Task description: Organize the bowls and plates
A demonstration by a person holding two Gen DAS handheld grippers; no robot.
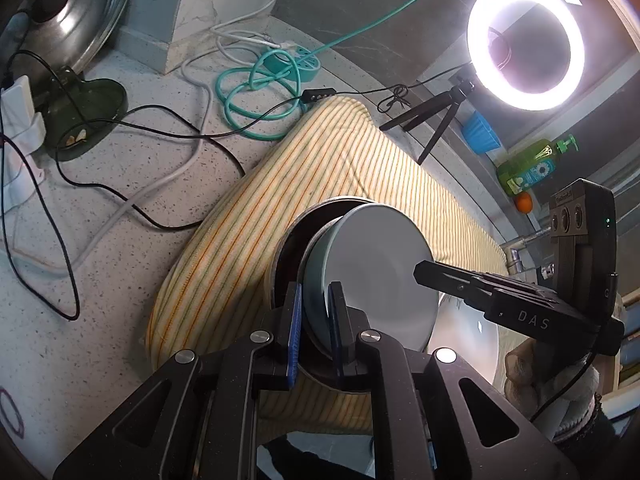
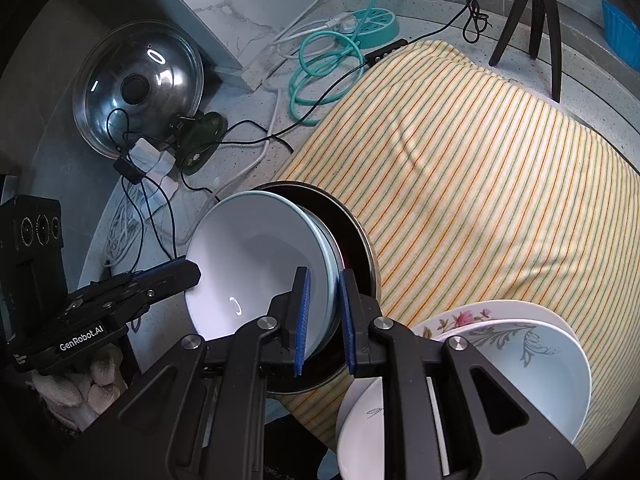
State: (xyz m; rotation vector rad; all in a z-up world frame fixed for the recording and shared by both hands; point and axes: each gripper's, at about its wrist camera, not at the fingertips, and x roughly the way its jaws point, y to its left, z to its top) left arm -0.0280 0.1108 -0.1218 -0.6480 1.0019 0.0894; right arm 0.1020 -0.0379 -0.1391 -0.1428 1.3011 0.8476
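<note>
Both grippers grasp one pale grey-white bowl (image 1: 384,264) from opposite sides of its rim. The bowl is tilted steeply, its open side facing the right gripper's side, and it sits partly inside a dark metal pan (image 1: 288,248) that rests on a yellow striped cloth (image 1: 280,168) spread over the speckled counter (image 1: 120,240).

Left wrist view: the left gripper (image 1: 316,320) is clenched on the bowl's near rim, one blue-padded finger on each face of the wall. The right gripper (image 1: 424,270) reaches in from the right and meets the bowl's opposite edge; a gloved hand (image 1: 536,384) carries it.

Right wrist view: the right gripper (image 2: 324,312) is clenched on the rim of the bowl (image 2: 256,256), its blue pads bracketing the wall just beside the pan (image 2: 356,248). The left gripper (image 2: 188,272) touches the bowl's far-left rim.

On the cloth to the right, beside the pan, lie a flower-patterned plate (image 2: 472,314) and a white bowl with a grey leaf motif (image 2: 532,364), stacked and overlapping. Beyond the cloth: a glass pot lid (image 2: 140,88) leaning at the wall, a coiled teal cable (image 2: 320,76), a tripod (image 2: 536,20), and, in the left wrist view, a lit ring light (image 1: 524,44) and a green soap bottle (image 1: 532,164).
</note>
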